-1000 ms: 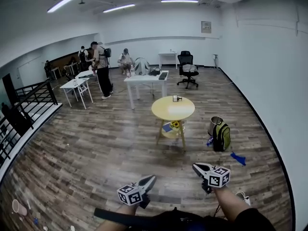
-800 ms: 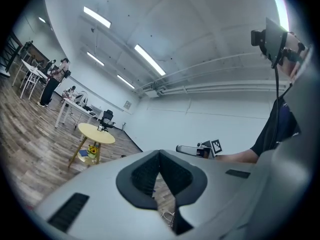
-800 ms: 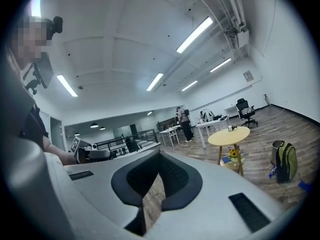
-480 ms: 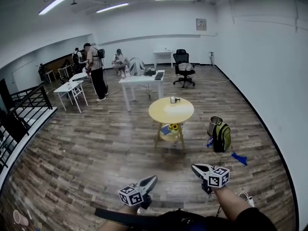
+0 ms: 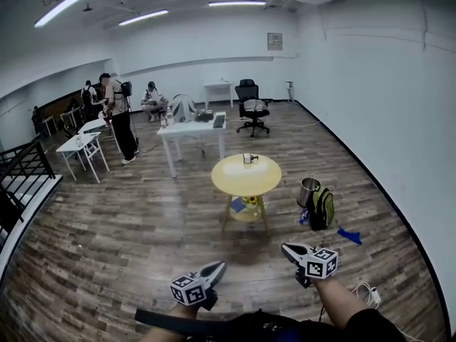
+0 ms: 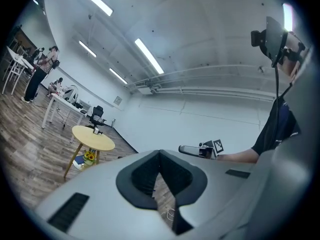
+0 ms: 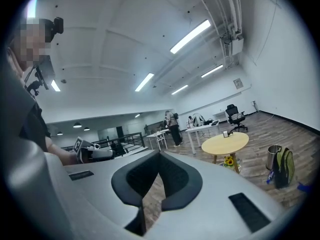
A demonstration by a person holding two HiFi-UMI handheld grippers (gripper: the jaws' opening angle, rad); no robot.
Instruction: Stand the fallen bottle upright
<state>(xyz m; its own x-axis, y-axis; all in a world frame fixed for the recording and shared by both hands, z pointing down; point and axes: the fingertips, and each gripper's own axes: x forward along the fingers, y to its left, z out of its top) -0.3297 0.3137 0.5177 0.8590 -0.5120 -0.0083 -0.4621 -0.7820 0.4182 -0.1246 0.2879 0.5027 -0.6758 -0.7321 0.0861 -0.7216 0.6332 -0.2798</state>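
We hold both grippers low and level above the wooden floor [image 5: 142,241], well short of the round yellow table [image 5: 246,177]. The left gripper [image 5: 218,267] has its jaws pressed together with nothing between them. The right gripper [image 5: 288,249] is closed and empty in the same way. A small object [image 5: 249,158] sits on the table near its far edge, too small for us to tell whether it is the bottle. To the table's right, a blue thing [image 5: 304,217] lies on the floor beside a green backpack [image 5: 323,209] and a metal bin [image 5: 308,189]. We cannot make out what it is either.
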